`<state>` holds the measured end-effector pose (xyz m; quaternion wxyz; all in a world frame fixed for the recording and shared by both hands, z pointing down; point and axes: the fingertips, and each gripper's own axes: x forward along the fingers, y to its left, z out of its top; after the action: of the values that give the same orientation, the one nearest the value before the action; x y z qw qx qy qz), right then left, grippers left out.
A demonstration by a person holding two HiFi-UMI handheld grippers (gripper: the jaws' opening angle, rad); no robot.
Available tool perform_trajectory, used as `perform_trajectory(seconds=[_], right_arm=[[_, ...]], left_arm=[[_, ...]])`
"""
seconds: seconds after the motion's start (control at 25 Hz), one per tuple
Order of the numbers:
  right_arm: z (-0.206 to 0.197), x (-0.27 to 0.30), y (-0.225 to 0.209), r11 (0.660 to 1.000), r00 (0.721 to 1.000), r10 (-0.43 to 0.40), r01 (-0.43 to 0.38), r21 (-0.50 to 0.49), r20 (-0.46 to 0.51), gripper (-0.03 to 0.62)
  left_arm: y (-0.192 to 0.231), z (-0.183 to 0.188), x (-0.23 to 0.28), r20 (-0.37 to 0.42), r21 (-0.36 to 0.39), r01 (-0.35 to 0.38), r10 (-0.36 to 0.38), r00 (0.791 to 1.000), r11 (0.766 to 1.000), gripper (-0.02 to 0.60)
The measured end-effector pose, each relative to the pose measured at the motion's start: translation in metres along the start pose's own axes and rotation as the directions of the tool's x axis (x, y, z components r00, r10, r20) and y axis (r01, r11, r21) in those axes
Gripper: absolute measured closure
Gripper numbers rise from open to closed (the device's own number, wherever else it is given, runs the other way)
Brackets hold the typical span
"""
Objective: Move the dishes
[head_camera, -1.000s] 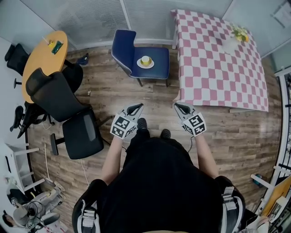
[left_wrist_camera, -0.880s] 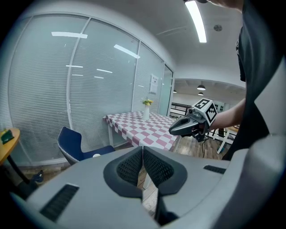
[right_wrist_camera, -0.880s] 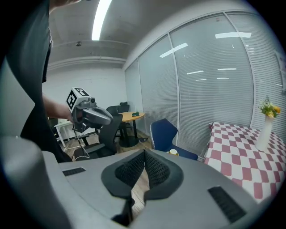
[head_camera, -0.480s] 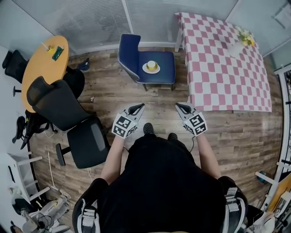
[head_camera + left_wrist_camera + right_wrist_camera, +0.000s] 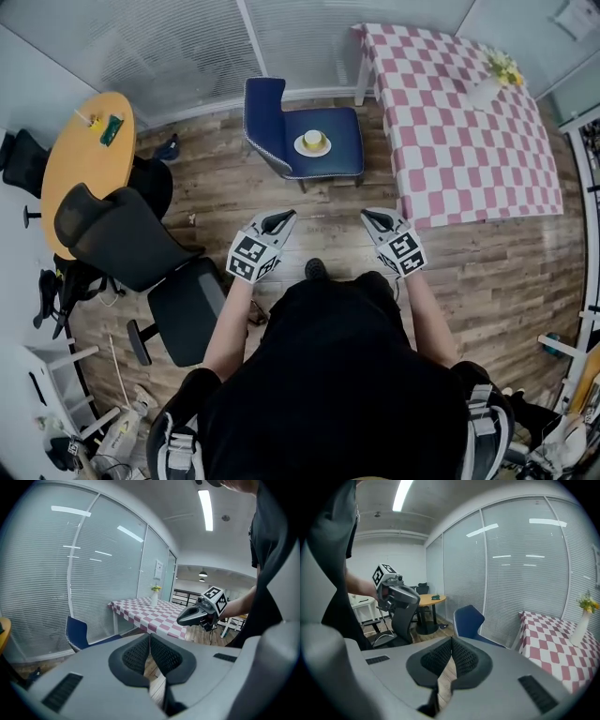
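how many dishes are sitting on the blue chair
2: a white plate in the middle of the seat of the blue chair, and a yellow cup standing on that plate.

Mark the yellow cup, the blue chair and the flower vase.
yellow cup (image 5: 312, 138): head view, on its top.
blue chair (image 5: 345, 141): head view, on a bare part of the seat.
flower vase (image 5: 485, 94): head view, on its white body.

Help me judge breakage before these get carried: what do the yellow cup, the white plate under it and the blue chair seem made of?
Cup: plain yellow, probably glazed ceramic, though too small to rule out plastic. Plate: smooth, even white, likely ceramic too. Chair: soft matte blue covering, apparently fabric padding, with a checked trim on the backrest edge.
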<state>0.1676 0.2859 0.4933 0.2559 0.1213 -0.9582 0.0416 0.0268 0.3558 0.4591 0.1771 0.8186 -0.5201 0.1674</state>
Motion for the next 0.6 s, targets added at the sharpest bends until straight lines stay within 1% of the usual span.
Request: perform_trajectory(seconds=[0.12,0.24,0.4,0.6], right_arm=[[-0.001,0.007,0.004,1.000,1.000,-0.018,0.017,0.021,0.000,0.579],[-0.003,0.013,0.010,0.999,1.000,-0.013,0.014,0.032,-0.012,0.579],[-0.011,0.023,0.011,1.000,0.999,-0.001,0.002,0.024,-0.033,0.579],[-0.009,0.044,-0.010,1.000,0.999,0.015,-0.014,0.022,-0.042,0.579]], left_arm=[[0.007,0.001,-0.004,-0.001,0.001,0.021,-0.021,1.000,1.000,0.555],[0.013,-0.003,-0.004,-0.001,-0.009,0.028,-0.028,1.000,1.000,0.555],[0.021,-0.015,-0.001,-0.007,-0.040,0.020,-0.020,1.000,0.999,0.555],[0.038,-0.018,0.007,-0.024,-0.061,-0.005,0.004,1.000,0.998,0.555]])
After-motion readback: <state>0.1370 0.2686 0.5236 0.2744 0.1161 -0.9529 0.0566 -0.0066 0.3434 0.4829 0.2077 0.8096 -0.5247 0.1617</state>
